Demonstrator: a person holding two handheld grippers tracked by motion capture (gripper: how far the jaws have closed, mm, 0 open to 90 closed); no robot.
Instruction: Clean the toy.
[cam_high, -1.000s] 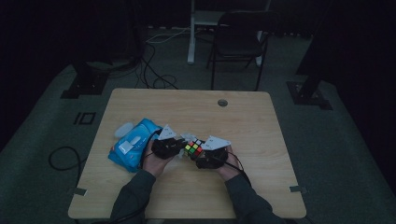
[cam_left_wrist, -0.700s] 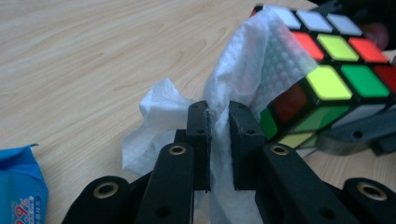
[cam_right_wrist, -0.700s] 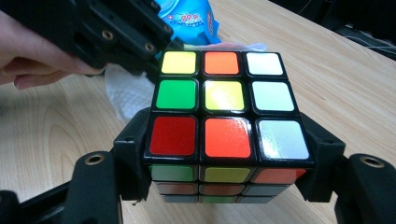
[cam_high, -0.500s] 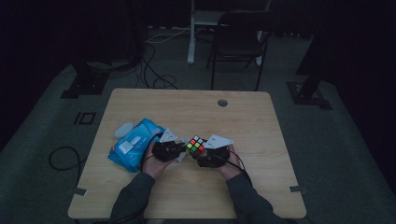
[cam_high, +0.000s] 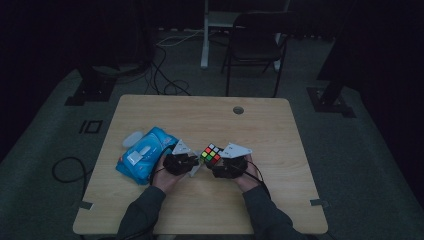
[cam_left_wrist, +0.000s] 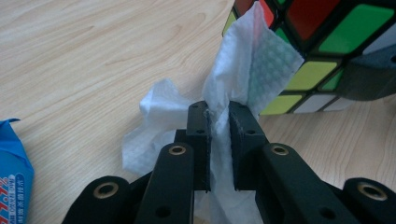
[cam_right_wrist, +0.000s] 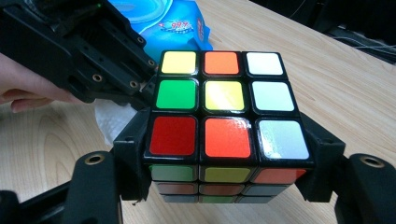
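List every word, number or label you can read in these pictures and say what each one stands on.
"999": red digits on the blue wet-wipe pack, seen in the right gripper view behind the cube.
Red characters at the pack's edge in the left gripper view: cut off, not readable.
White label on the pack in the high view: too small to read.
The cube's stickers bear no text.

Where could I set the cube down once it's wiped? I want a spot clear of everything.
The right half of the table, past the cube and below the cable hole, is bare, as is the far strip behind the wipes pack. The near centre-left is crowded by the pack and both hands.
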